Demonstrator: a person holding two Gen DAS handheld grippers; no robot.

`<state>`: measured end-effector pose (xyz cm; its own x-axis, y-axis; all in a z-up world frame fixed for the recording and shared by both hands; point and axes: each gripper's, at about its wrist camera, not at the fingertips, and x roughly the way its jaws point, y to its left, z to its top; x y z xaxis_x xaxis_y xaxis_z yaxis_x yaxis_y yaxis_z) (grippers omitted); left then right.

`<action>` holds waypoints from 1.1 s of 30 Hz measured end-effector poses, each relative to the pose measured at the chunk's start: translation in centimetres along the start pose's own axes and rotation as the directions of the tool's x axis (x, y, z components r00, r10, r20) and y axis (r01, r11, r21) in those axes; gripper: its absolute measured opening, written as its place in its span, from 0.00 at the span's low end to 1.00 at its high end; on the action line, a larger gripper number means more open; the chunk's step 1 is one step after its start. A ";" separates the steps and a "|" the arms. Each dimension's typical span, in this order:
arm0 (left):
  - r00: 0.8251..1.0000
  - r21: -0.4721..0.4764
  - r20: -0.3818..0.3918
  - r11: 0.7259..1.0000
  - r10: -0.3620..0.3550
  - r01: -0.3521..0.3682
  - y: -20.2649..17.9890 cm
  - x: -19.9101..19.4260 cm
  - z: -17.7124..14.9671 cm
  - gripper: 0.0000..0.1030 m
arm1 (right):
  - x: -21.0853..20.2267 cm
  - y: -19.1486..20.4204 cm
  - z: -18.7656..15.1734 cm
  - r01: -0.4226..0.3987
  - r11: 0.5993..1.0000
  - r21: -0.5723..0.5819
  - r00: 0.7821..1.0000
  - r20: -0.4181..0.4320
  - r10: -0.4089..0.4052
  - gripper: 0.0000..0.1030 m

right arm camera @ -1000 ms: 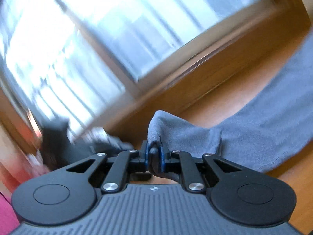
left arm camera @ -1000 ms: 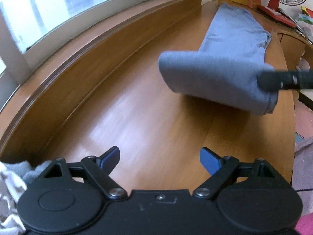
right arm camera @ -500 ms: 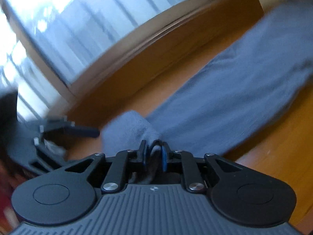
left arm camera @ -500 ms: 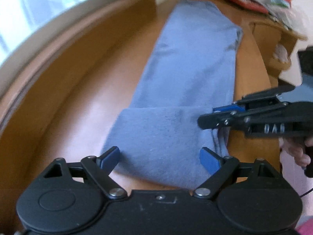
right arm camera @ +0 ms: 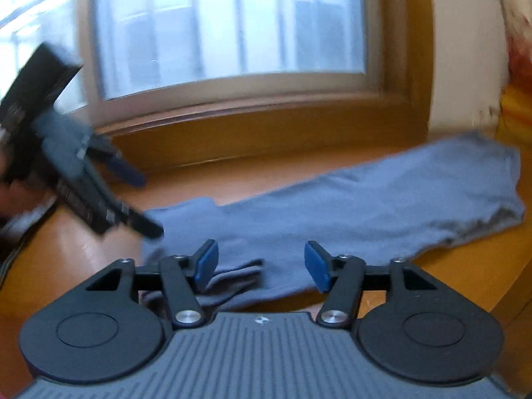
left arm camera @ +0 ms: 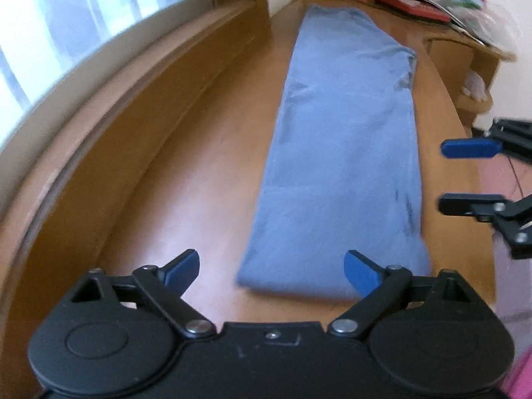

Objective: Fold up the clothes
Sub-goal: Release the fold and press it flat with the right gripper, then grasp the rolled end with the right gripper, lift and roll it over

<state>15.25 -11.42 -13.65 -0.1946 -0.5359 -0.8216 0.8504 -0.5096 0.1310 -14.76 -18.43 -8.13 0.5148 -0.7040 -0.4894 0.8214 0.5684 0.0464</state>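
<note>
Right gripper [right arm camera: 261,266] is opening its jaws, the folded near end of the blue garment [left arm camera: 345,153] lying between them with no pad pressing on it; the left gripper [left arm camera: 272,267] is opening too, nothing between its jaws. Soft, light knit by the look of it, the garment should drape and slide easily on the polished wooden surface [left arm camera: 199,179], so a pinch at the corners of an end seems best. It lies flat as a long strip, its long axis running beside the window sill [left arm camera: 159,76], far end toward the red fan base [left arm camera: 412,3].
</note>
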 end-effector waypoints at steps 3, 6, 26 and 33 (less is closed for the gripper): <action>1.000 0.116 -0.015 0.993 -0.023 0.024 -0.2 0.6 -1.5 0.90 | -0.4 2.1 -1.0 -0.050 0.994 -0.094 0.998 -0.028 0.047 0.61; 0.997 0.201 -0.025 0.977 -0.069 0.073 -0.8 1.9 -2.0 0.89 | 0.5 4.5 -2.2 -0.074 0.978 -0.196 0.996 -0.071 0.062 0.61; 0.965 0.181 0.096 0.958 -0.242 0.222 -1.4 -0.7 1.3 0.64 | 1.1 0.4 0.4 -0.211 0.950 0.231 0.963 -0.117 0.243 0.24; 0.973 0.157 0.128 0.973 -0.192 0.172 -3.1 0.3 7.5 0.65 | 2.4 -10.0 0.2 -0.321 0.684 0.655 0.911 0.016 0.412 0.25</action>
<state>8.85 -15.07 -10.15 -0.4156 -0.5095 -0.7535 0.7168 -0.6934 0.0734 -21.68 -25.86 -9.59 0.8114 -0.4141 -0.4125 0.5574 0.3359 0.7593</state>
